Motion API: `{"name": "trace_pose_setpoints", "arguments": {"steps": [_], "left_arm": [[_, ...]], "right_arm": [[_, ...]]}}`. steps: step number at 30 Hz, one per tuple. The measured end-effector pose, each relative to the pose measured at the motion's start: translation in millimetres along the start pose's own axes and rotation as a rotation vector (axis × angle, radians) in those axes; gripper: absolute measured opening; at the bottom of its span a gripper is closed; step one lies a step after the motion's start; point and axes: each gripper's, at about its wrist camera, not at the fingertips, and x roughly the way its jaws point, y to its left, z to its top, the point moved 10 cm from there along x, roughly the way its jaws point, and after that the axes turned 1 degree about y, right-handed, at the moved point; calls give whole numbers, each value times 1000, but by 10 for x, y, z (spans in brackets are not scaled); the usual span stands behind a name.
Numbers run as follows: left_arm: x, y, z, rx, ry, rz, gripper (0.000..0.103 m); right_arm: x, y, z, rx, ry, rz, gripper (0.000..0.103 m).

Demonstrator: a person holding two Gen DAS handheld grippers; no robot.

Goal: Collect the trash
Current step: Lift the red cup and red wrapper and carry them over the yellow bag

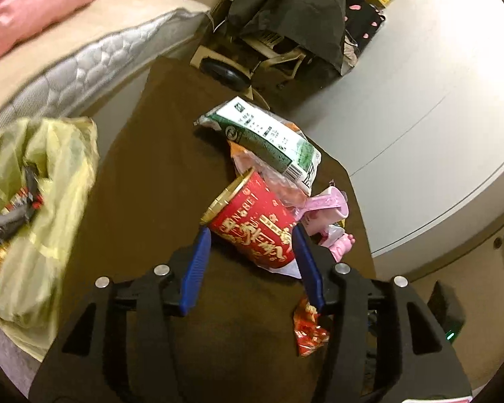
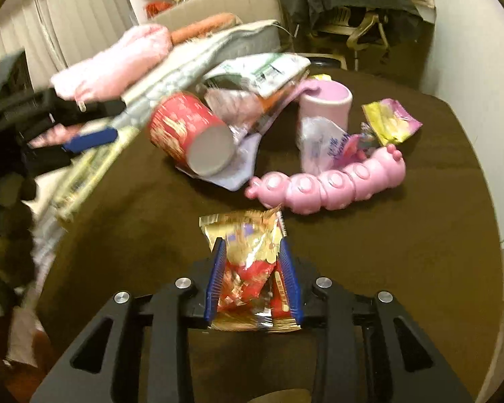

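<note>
Right tongs gripping gold wrapper, left-view yellow bag

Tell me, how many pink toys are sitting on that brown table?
1 clear toy: a pink caterpillar lying at the pile's near edge, beside a pink cup. Wrappers heap the table, so more may be hidden.

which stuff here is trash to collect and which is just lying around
For the job: red noodle cup, gold and red snack wrapper in the right gripper, green and white packet, yellow and pink wrapper, yellow trash bag.

Just lying about: pink caterpillar toy, pink cup, pink pillow, mattress.
</note>
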Motion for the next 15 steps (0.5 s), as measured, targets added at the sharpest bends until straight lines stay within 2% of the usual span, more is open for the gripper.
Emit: {"name": "trace_pose_setpoints", "arguments": {"steps": [3,6,8,10,12,13,15], "left_arm": [[116,-92,-21,-11,20,-15,49],[219,-123,12,-8,1,31,52],[297,-99,28,-25,-5,64,53],[413,-44,38,-54,6,103,53],[512,8,58,-79,15,123,53],[571,35,70,-100,20,122,57],[665,53,84,-139,37,90,62]], "right_arm": [[8,-6,-120,-21,14,12,32],[-11,-21,-264,-15,37,59,31],[-31,-67,-299,-7,35,55,16],[-76,-125,-291,-3,21,45,10],[-117,-189,-261,6,0,30,9],[-137,-226,-237,12,-10,26,9],[-163,-294,-201,24,-22,16,9]]}}
